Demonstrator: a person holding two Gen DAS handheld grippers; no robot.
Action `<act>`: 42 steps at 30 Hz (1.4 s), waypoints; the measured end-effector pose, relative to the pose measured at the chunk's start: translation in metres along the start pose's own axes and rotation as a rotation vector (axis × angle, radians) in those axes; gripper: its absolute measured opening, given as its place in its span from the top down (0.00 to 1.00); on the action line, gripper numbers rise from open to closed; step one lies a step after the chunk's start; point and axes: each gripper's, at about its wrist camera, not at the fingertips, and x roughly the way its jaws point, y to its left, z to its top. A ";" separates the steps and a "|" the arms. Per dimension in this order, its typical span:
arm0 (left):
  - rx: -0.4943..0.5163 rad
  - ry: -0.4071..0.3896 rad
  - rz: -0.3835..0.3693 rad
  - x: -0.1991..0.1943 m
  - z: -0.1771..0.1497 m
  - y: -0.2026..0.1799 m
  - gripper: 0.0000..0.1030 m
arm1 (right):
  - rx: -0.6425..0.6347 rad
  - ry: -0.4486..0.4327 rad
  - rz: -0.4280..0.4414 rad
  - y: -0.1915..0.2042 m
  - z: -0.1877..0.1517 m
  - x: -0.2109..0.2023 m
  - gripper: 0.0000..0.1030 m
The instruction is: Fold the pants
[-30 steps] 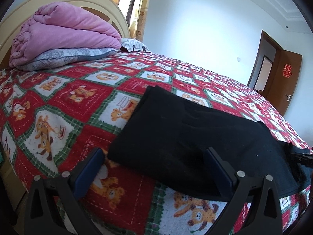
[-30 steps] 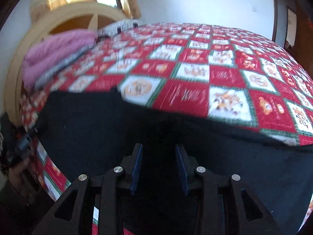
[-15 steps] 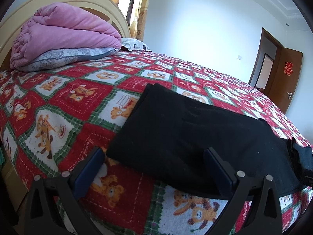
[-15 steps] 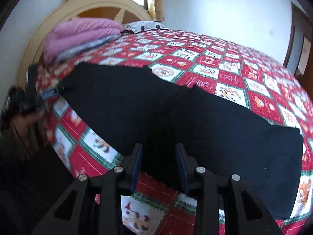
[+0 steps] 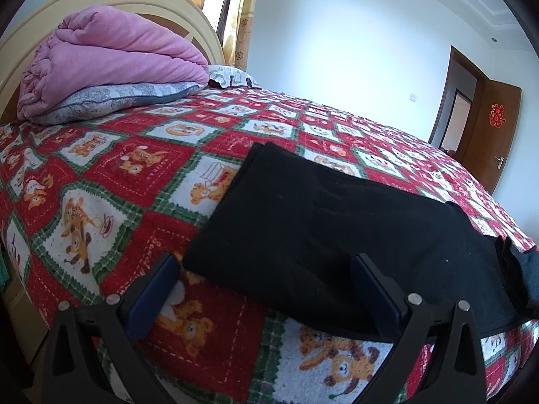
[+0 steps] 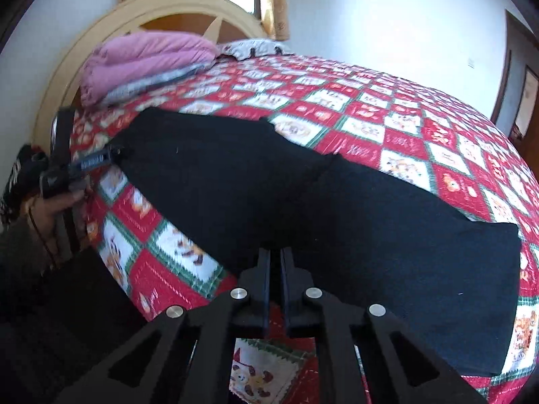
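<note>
The black pants [image 5: 323, 232] lie flat along the near edge of the bed, on a red, white and green quilt [image 5: 128, 175]. My left gripper [image 5: 266, 269] is open, and its jaws straddle the near corner of the pants' left end. In the right wrist view the pants [image 6: 337, 208] stretch from left to right. My right gripper [image 6: 274, 262] has its jaws almost together at the pants' near edge, close to the middle; whether cloth is pinched between them does not show. The left gripper [image 6: 97, 161] appears at the far left end, held by a hand.
A folded pink blanket [image 5: 107, 60] rests on a grey pillow [image 5: 114, 101] against the cream headboard [image 5: 188, 10]. A second pillow [image 5: 232, 77] lies behind. A brown door [image 5: 488, 128] stands open at the right. The bed edge drops off near both grippers.
My right gripper's jaws have narrowed from a wider gap to nearly together, and it has pulled back towards the pants' near edge. The left gripper has barely moved.
</note>
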 end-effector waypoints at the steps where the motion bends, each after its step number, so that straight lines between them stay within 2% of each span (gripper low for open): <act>1: -0.002 0.001 -0.001 0.000 0.000 0.000 0.00 | -0.008 0.046 -0.001 0.000 -0.005 0.012 0.95; 6: 0.007 0.002 0.006 0.000 0.001 0.000 0.00 | -0.050 0.041 -0.042 0.005 -0.003 0.008 0.93; 7: 0.013 0.004 0.015 -0.001 0.002 0.000 0.00 | -0.056 0.041 -0.056 0.006 -0.003 0.007 0.85; 8: 0.017 0.000 0.031 -0.003 0.003 0.001 0.00 | -0.059 0.039 -0.078 0.007 -0.003 0.002 0.67; 10: 0.018 -0.015 0.083 -0.006 0.005 0.005 0.00 | -0.058 0.037 -0.075 0.007 -0.003 -0.007 0.49; 12: -0.010 -0.018 0.094 -0.006 0.008 0.014 0.00 | -0.070 0.031 -0.065 0.006 -0.006 -0.020 0.49; 15: -0.082 0.014 0.061 0.001 0.010 0.029 0.00 | -0.117 0.037 -0.099 0.005 -0.011 -0.038 0.49; 21: -0.110 0.029 -0.011 0.007 0.018 0.034 0.01 | -0.127 0.026 -0.162 -0.022 -0.027 -0.061 0.49; 24: -0.111 0.043 -0.039 0.006 0.021 0.032 0.25 | -0.037 -0.003 -0.208 -0.048 -0.031 -0.061 0.49; 25: -0.098 0.051 -0.037 0.006 0.022 0.029 0.30 | 0.033 -0.022 -0.218 -0.063 -0.032 -0.059 0.49; 28: -0.058 0.069 -0.019 0.006 0.025 0.022 0.37 | 0.180 -0.030 -0.210 -0.089 -0.034 -0.054 0.48; 30: -0.038 0.076 -0.008 0.008 0.026 0.019 0.39 | 0.254 -0.023 -0.205 -0.101 -0.037 -0.051 0.48; 34: -0.011 0.078 0.022 0.002 0.028 0.014 0.49 | 0.301 -0.034 -0.208 -0.107 -0.041 -0.052 0.48; 36: 0.020 0.085 0.048 -0.002 0.027 0.009 0.49 | 0.302 -0.038 -0.209 -0.106 -0.041 -0.052 0.48; 38: -0.001 0.087 0.048 -0.003 0.024 0.011 0.49 | 0.298 -0.040 -0.210 -0.104 -0.042 -0.052 0.48; 39: -0.014 0.090 0.042 -0.001 0.023 0.014 0.45 | 0.295 -0.039 -0.209 -0.102 -0.043 -0.052 0.48; 40: -0.037 0.096 0.033 0.002 0.022 0.019 0.39 | 0.292 -0.037 -0.208 -0.102 -0.043 -0.051 0.48; 42: -0.146 0.095 -0.036 0.005 0.021 0.037 0.39 | 0.288 -0.035 -0.207 -0.101 -0.043 -0.050 0.48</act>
